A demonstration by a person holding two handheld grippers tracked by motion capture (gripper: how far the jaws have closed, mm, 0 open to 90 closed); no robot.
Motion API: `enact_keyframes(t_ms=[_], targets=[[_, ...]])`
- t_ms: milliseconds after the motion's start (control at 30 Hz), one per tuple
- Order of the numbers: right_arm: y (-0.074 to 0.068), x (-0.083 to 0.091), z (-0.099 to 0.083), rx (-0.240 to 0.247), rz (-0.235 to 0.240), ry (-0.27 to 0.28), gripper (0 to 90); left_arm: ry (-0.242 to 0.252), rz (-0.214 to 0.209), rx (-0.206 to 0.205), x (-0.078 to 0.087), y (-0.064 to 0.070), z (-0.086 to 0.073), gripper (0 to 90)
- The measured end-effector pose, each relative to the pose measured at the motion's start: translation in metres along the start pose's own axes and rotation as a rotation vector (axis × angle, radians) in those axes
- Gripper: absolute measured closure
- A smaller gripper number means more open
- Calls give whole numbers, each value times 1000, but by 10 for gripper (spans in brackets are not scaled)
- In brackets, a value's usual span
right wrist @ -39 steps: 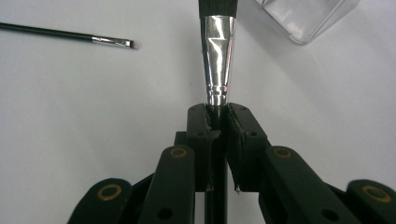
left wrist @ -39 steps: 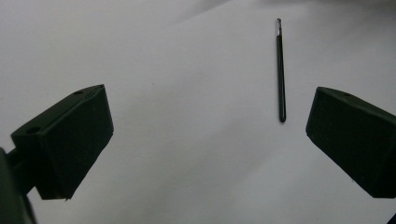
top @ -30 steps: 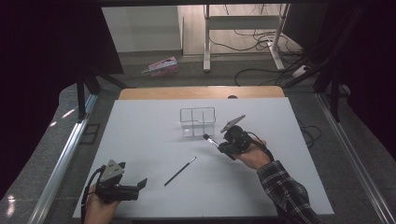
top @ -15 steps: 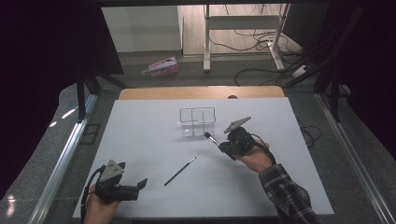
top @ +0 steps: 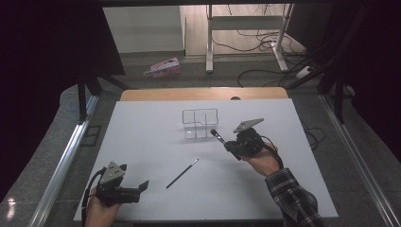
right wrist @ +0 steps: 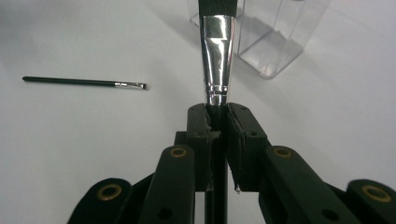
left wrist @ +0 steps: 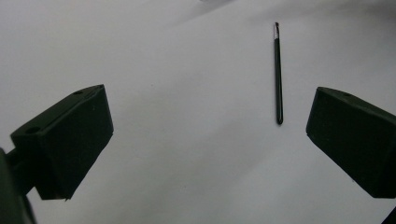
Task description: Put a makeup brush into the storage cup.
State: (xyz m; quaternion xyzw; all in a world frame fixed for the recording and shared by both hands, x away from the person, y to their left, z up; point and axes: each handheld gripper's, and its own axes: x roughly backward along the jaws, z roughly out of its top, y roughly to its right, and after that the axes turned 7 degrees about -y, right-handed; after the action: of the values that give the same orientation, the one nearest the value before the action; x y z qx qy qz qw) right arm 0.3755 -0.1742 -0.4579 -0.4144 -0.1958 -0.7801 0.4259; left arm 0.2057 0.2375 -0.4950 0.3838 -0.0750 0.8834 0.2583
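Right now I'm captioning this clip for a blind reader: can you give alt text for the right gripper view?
The right tool is shut on a makeup brush by its handle just below the silver ferrule, bristles pointing up toward a clear plastic organizer. A thin black brush lies flat on the white table at left.

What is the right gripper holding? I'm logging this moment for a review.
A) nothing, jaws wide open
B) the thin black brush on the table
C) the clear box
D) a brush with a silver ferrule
D: the right gripper has its jaws closed on the brush with a silver ferrule, while the thin black brush lies loose on the table.
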Motion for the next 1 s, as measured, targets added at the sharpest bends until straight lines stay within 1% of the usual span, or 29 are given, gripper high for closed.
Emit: enact_keyframes(t_ms=[67, 167, 200, 367, 400, 433, 467, 500, 533, 567, 600, 667, 733, 767, 800, 833, 867, 1000], targets=[[0, 1, 0, -2, -1, 4, 786, 0, -1, 1, 0, 0, 0, 11], [1, 4, 0, -9, -8, 27, 787, 0, -2, 1, 0, 0, 0, 11], [1, 6, 0, -10, -13, 44, 787, 0, -1, 1, 0, 0, 0, 10], [2, 10, 1, -16, -25, 68, 786, 0, -1, 0, 0, 0, 0, 11], [1, 12, 1, -18, -31, 83, 787, 1, -1, 2, 0, 0, 0, 10], [1, 12, 1, -18, -31, 83, 787, 1, -1, 2, 0, 0, 0, 10], [1, 13, 1, -21, -39, 100, 786, 2, -1, 2, 0, 0, 0, 10], [1, 13, 1, -21, -39, 100, 786, 2, -1, 2, 0, 0, 0, 10], [2, 16, 2, -27, -40, 120, 787, 3, 0, 1, 0, 0, 0, 11], [2, 16, 2, -27, -40, 120, 787, 3, 0, 1, 0, 0, 0, 10], [2, 18, 2, -33, -43, 137, 786, 3, 0, 1, 0, 0, 0, 10], [2, 19, 2, -34, -46, 143, 786, 3, 1, 1, 0, 0, 0, 10], [2, 22, 2, -37, -51, 168, 786, 4, 2, 0, 0, 0, 0, 10], [2, 22, 2, -37, -51, 168, 786, 4, 2, 0, 0, 0, 0, 10], [3, 24, 2, -45, -51, 185, 786, 3, 3, -1, 0, 0, 0, 10], [3, 24, 2, -45, -51, 185, 786, 3, 3, -1, 0, 0, 0, 10], [3, 26, 2, -45, -56, 202, 786, 3, 3, -2, 0, 0, 0, 10], [3, 29, 3, -58, -60, 231, 786, 4, 3, -2, 0, 0, 0, 10]])
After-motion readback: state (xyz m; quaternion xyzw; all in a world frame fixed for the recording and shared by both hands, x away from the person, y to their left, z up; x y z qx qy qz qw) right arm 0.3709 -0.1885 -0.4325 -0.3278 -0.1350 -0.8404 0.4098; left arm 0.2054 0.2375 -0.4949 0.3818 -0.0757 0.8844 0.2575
